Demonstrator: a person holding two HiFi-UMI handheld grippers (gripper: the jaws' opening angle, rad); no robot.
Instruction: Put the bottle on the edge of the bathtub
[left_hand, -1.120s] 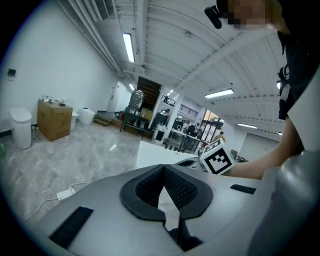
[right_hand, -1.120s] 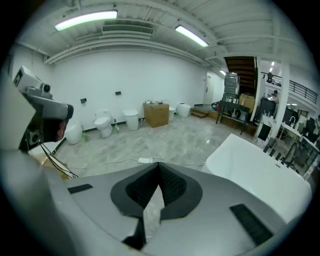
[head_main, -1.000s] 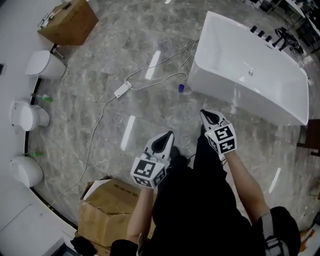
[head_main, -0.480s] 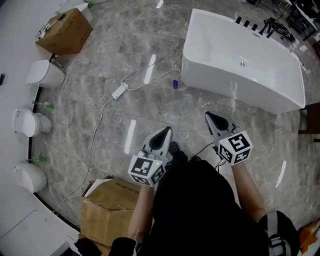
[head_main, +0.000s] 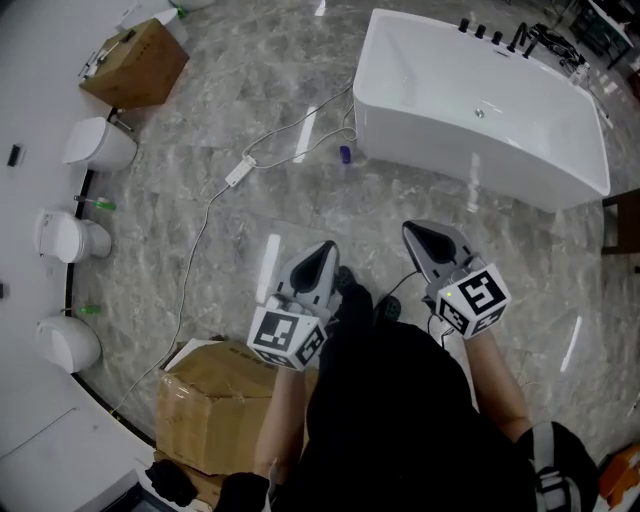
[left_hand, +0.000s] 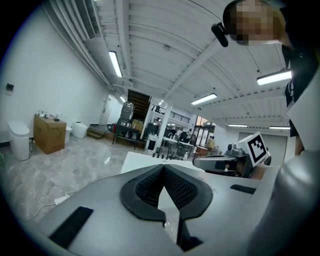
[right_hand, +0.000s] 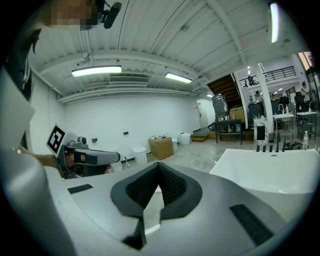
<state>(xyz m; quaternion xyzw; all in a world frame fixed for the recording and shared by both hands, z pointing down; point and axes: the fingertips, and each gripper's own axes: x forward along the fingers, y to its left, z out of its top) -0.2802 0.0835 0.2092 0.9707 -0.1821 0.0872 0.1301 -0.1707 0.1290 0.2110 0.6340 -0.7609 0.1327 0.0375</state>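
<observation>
A small blue bottle (head_main: 345, 154) stands on the marble floor just off the near left corner of the white bathtub (head_main: 480, 110). Both grippers are held out in front of the person, well short of the bottle. My left gripper (head_main: 327, 249) is shut with nothing in it, and my right gripper (head_main: 409, 231) is shut and empty too. In the left gripper view the jaws (left_hand: 163, 167) meet at their tips, with the bathtub's rim (left_hand: 137, 159) beyond. In the right gripper view the jaws (right_hand: 159, 165) are closed beside the bathtub (right_hand: 270, 170).
A white cable with a power strip (head_main: 240, 172) snakes over the floor toward the tub. Cardboard boxes sit near my feet (head_main: 215, 410) and at the far left (head_main: 135, 55). Toilets (head_main: 95, 145) line the left wall. Black taps (head_main: 490, 33) stand on the tub's far edge.
The person has stepped forward: tub and bottle have slid left and up in the head view. Both grippers travelled along and rose a little, staying shut and empty.
</observation>
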